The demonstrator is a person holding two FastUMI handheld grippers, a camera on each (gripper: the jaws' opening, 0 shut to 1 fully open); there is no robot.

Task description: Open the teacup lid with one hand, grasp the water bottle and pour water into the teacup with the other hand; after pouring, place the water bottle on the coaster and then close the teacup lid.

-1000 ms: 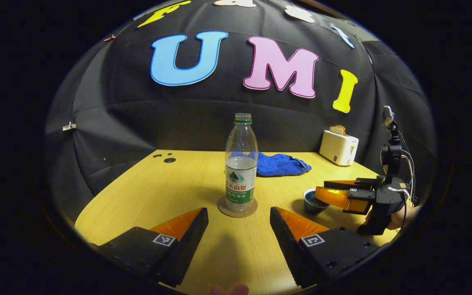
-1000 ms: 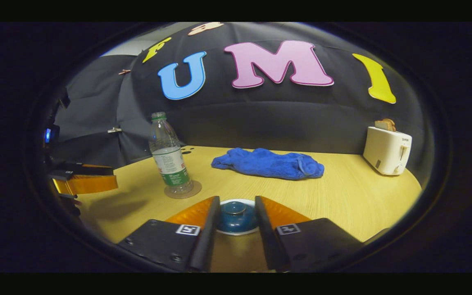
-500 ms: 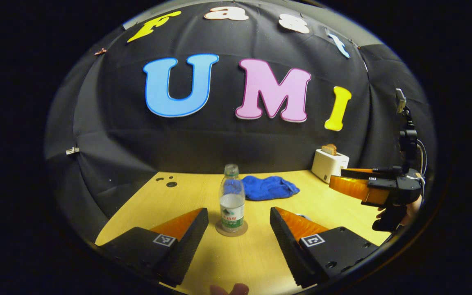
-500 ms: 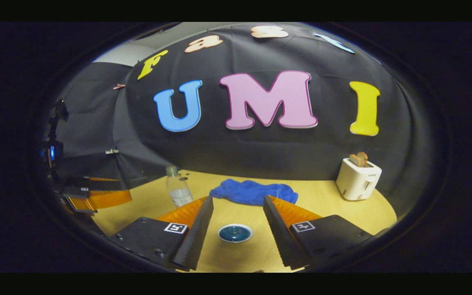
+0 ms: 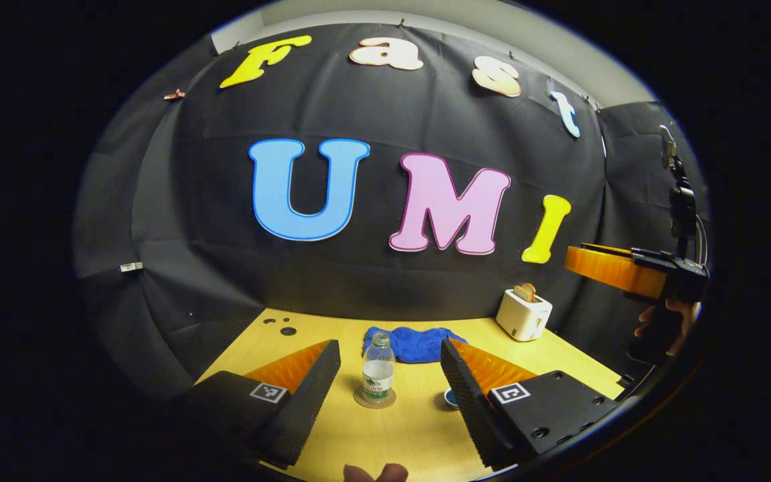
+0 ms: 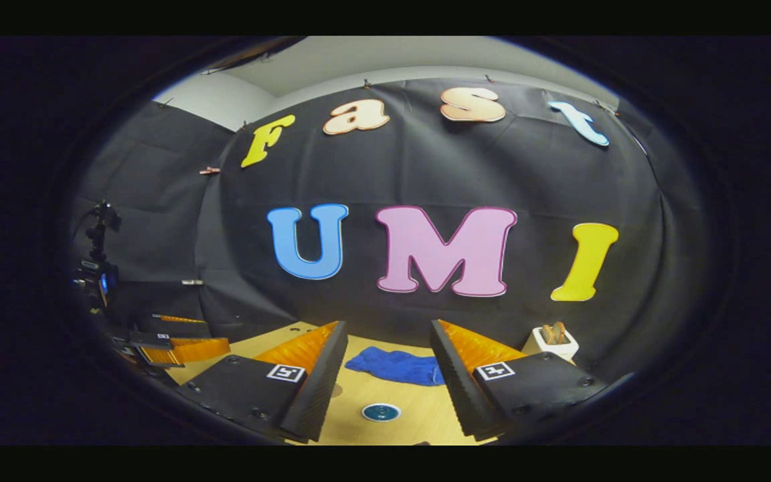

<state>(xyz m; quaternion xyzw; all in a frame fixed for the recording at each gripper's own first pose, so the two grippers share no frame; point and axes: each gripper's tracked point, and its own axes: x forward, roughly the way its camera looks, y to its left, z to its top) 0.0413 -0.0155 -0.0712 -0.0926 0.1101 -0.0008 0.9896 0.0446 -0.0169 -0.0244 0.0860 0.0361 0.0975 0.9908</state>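
Both grippers hovering high, jaws spread, holding nothing. Water bottle sitting on coaster: light, slippery plastic; grip mid-body. Teacup lid fragile; pinch knob.

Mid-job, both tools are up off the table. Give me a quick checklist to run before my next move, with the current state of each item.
1. Water bottle upright on the coaster: ok.
2. Teacup lid closed: ok, seen from above in the right gripper view.
3. Left tool open and holding nothing: ok.
4. Right tool open and holding nothing: ok.
5. Both tools well above the bottle and lid, touching neither: ok.
6. Water poured under the lid: cannot tell, the lid hides it.
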